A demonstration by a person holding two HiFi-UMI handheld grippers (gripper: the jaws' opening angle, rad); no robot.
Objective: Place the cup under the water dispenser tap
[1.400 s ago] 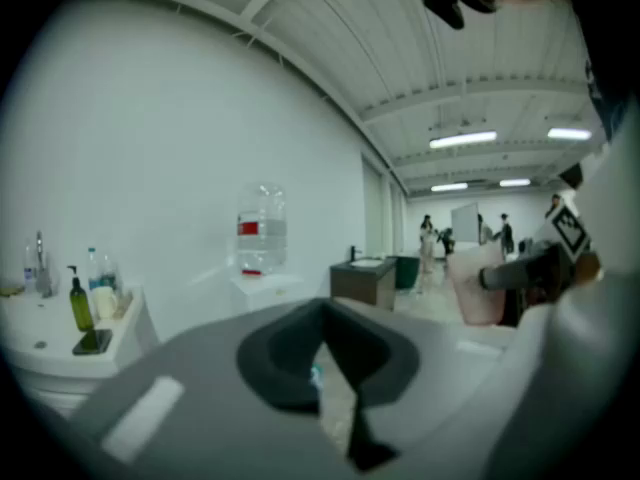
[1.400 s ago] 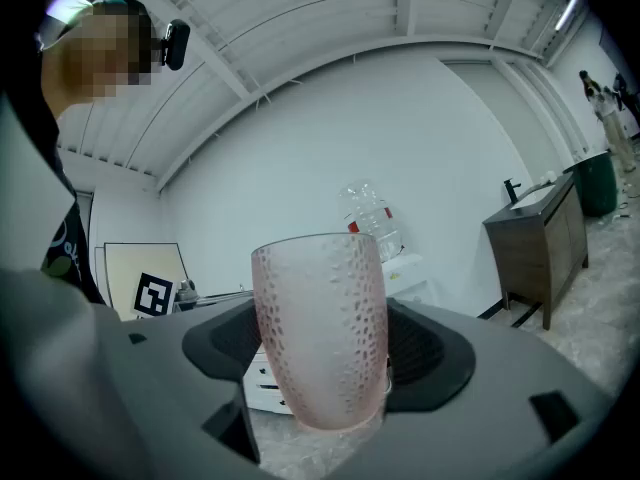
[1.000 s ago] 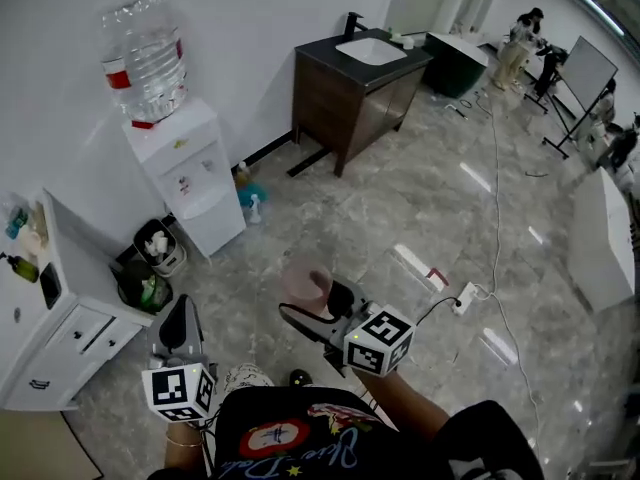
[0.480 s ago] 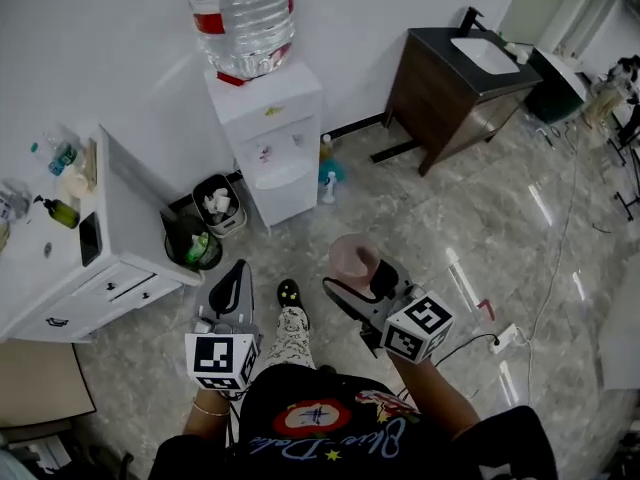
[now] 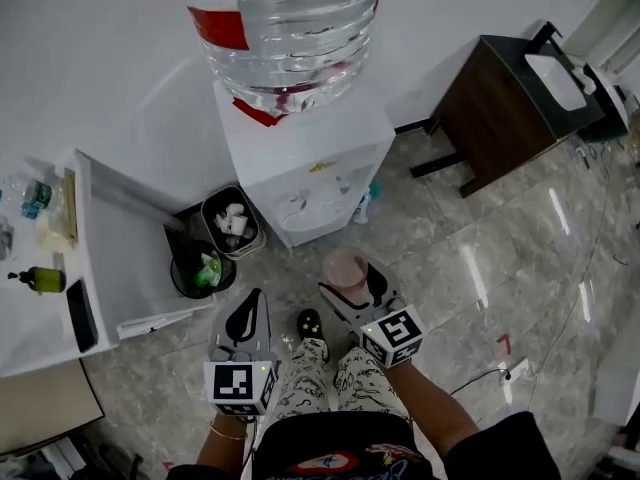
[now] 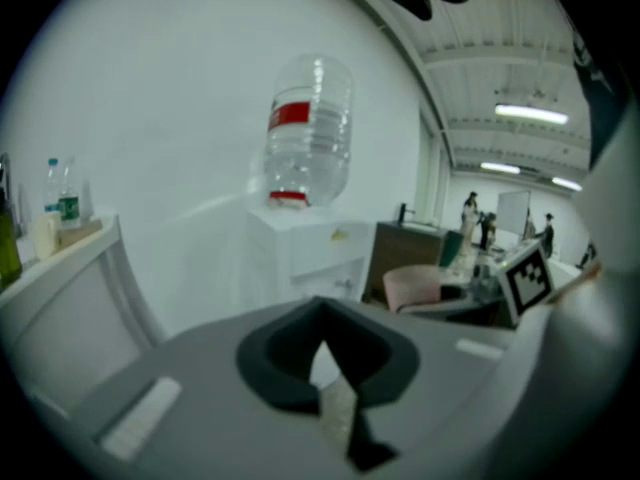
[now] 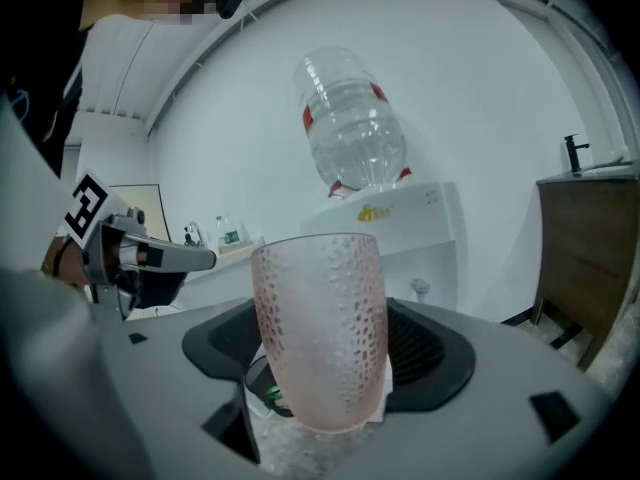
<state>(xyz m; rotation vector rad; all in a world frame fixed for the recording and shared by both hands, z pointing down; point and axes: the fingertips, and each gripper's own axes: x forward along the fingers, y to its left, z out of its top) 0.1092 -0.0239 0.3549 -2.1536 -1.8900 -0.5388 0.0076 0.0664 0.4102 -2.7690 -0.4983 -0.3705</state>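
Note:
A pink dimpled cup [image 7: 320, 328] stands upright in my right gripper [image 5: 352, 286], which is shut on it; the cup [image 5: 344, 272] shows in the head view just short of the dispenser. The white water dispenser [image 5: 305, 168] with its clear bottle [image 5: 282, 23] stands straight ahead against the wall. Its tap [image 7: 420, 288] and alcove sit beyond the cup, still apart from it. My left gripper [image 5: 246, 320] hangs lower left, shut with nothing in it; its jaw tips meet in the left gripper view [image 6: 325, 353].
A black bin [image 5: 232, 220] and a dark bag of rubbish [image 5: 195, 268] stand left of the dispenser. A white cabinet [image 5: 60, 268] with bottles is at far left. A dark wooden sink unit [image 5: 510, 98] stands to the right. My feet [image 5: 310, 323] are on the marble floor.
The dispenser has come much closer and now fills the upper middle of the head view. Both grippers moved toward it; the right one still holds the cup.

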